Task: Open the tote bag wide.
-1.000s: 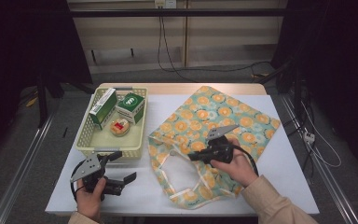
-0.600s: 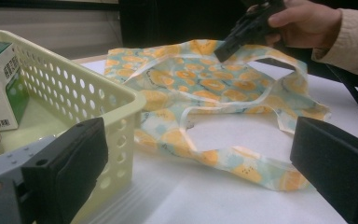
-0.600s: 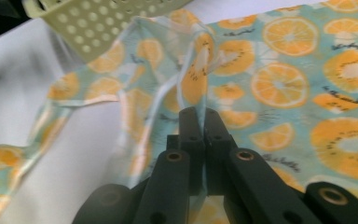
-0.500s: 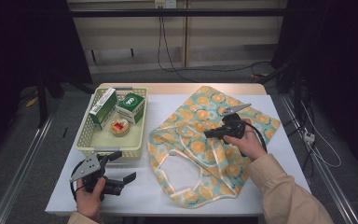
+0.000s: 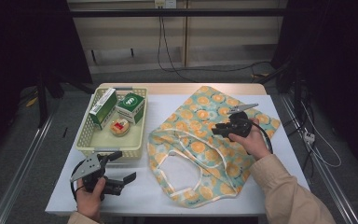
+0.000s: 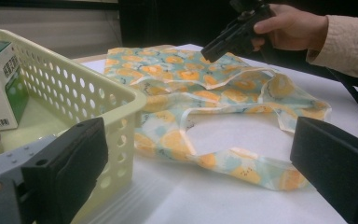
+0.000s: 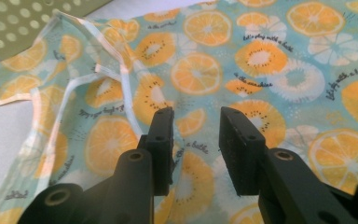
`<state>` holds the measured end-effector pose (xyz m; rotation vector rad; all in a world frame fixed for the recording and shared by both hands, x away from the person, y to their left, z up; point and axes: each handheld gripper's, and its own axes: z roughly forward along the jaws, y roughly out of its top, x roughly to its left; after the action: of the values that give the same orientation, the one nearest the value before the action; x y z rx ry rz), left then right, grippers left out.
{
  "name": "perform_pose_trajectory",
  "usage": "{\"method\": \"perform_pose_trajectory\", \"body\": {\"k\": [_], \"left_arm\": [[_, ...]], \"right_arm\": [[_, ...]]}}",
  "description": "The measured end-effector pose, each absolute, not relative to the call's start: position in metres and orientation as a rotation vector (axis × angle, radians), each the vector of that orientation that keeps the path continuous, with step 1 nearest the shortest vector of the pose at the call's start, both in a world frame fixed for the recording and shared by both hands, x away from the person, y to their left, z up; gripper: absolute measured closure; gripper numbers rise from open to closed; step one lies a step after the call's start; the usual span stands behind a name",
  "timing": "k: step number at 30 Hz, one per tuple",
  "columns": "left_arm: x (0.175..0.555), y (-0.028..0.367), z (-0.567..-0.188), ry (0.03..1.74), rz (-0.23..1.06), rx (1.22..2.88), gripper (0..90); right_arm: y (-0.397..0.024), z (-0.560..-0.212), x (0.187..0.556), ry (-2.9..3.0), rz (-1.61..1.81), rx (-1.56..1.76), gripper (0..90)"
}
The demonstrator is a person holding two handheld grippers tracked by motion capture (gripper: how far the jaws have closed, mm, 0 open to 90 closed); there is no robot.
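Observation:
A cloth tote bag (image 5: 200, 140) printed with orange and kiwi slices lies flat on the white table (image 5: 158, 107), its handle loop toward the near edge. My right gripper (image 5: 217, 130) hovers just over the bag's far right part. Its jaws have just been opening and stand partly apart in the right gripper view (image 7: 196, 119). The pads press on nothing, and a slight crease of the bag (image 7: 261, 56) lies under the gap. My left gripper (image 5: 123, 166) rests open at the near left corner, with nothing between its jaws (image 6: 200, 154).
A cream perforated basket (image 5: 86, 144) stands at the left, holding two green-and-white boxes (image 5: 103, 107) and a small round packet (image 5: 119, 127). Its wall (image 6: 74, 88) is right beside my left jaw. Cables run over the floor behind the table.
The right hand has moved from the bag's middle toward its far right side. Its jaws, shut before, now stand apart. The left hand has stayed put.

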<state>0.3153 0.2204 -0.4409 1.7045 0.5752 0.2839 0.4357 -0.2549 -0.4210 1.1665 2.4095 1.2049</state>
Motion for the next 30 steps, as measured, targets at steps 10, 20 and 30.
{"method": "perform_pose_trajectory", "body": {"k": [10, 20, 30], "left_arm": [[0.315, 0.219, -0.44, 0.576, 0.288, 1.702, 3.8], [0.315, 0.219, -0.44, 0.574, 0.289, 1.705, 3.8], [0.315, 0.219, -0.441, 0.576, 0.288, 1.705, 3.8]], "right_arm": [[-0.229, -0.395, 0.401, 2.405, 1.217, 1.028, 39.5], [-0.197, -0.419, 0.374, 2.581, 1.221, 0.916, 63.4], [-0.179, -0.454, 0.365, 2.652, 1.134, 0.88, 64.4]]}}
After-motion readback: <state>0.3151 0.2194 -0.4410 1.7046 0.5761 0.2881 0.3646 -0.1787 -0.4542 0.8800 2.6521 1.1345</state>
